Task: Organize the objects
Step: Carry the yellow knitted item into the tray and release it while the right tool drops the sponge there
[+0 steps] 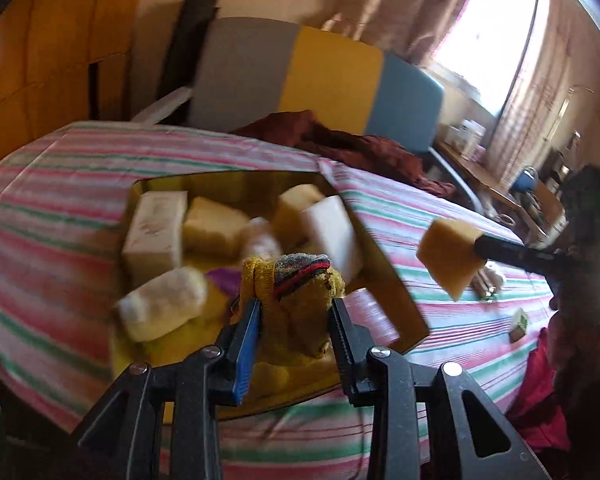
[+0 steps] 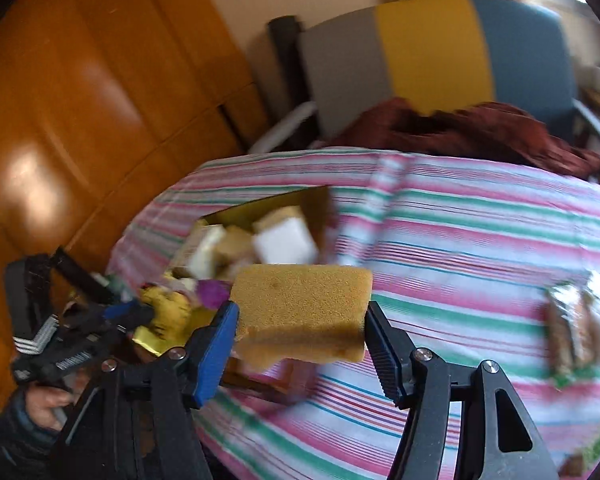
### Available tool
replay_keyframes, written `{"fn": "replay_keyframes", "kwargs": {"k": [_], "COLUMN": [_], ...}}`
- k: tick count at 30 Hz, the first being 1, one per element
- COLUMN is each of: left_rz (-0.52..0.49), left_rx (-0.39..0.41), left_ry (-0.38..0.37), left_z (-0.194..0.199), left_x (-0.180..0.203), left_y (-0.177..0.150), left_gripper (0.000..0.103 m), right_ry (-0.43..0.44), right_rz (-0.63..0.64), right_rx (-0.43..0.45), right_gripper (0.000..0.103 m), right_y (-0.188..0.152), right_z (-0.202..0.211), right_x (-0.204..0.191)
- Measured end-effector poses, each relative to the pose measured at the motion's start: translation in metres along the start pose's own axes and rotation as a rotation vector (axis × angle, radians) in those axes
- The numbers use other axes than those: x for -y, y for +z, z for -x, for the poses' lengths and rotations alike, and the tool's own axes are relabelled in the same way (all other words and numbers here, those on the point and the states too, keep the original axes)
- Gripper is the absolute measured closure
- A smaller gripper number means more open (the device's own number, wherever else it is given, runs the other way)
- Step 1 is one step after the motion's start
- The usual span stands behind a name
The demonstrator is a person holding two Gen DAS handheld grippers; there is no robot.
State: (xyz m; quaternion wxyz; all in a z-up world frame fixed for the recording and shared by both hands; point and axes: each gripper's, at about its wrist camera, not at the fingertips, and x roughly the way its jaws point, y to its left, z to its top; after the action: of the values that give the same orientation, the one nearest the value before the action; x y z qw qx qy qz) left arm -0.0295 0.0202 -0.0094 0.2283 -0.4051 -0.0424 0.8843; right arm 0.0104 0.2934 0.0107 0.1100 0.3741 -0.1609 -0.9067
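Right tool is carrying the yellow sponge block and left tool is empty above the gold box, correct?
Not quite: the left tool is shut on a mustard-yellow rolled sock above the gold box, per the left wrist view. The right tool does carry the yellow sponge block.

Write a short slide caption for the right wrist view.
Right gripper carries a sponge toward the gold box on the striped cloth.

My left tool (image 1: 294, 306) grips a yellow sock (image 1: 296, 292) above the gold box (image 1: 384, 256), while the right tool (image 1: 478, 246) carries a sponge (image 1: 450, 258).
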Motion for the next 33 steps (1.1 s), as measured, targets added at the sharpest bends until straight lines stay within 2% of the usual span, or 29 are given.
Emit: {"fn": "replay_keyframes", "kwargs": {"k": [6,9,14,17,20,27,33], "left_rz": [0.046,0.063,0.095,0.113,0.124,0.113,0.098], "left_rx": [-0.01,-0.013,-0.022,-0.027,-0.018,0.026,0.031], "left_ry": [0.033,0.049,0.055,0.066,0.079,0.098,0.125], "left_z": [-0.001,-0.001,0.001,0.001,0.006,0.019,0.02], "left_x": [-0.025,-0.033,-0.045,-0.05,-0.052,-0.048,-0.038], "left_y": [-0.011,-0.015,-0.02,-0.022,-0.022,-0.015,-0.009], "left_gripper": [0.069,0.069,0.068,0.063,0.062,0.062,0.062], "right_ry": [0.07,0.1,0.103,0.104,0.118,0.094,0.013], "right_rz": [0.07,0.072,0.079,0.064,0.034,0.019,0.044], "right_rx": [-0.053,-0.076,-0.109,-0.106,-0.109,-0.125,-0.106], "right_gripper": [0.039,0.039,0.038,0.031,0.01,0.009,0.003], "right_y": [0.021,0.031,0.043,0.053,0.061,0.048,0.028], "right_z": [-0.046,-0.067,-0.095,-0.111,-0.127,-0.122,-0.097], "right_x": [-0.052,-0.067,-0.085,-0.093,-0.098,-0.09,-0.079]}}
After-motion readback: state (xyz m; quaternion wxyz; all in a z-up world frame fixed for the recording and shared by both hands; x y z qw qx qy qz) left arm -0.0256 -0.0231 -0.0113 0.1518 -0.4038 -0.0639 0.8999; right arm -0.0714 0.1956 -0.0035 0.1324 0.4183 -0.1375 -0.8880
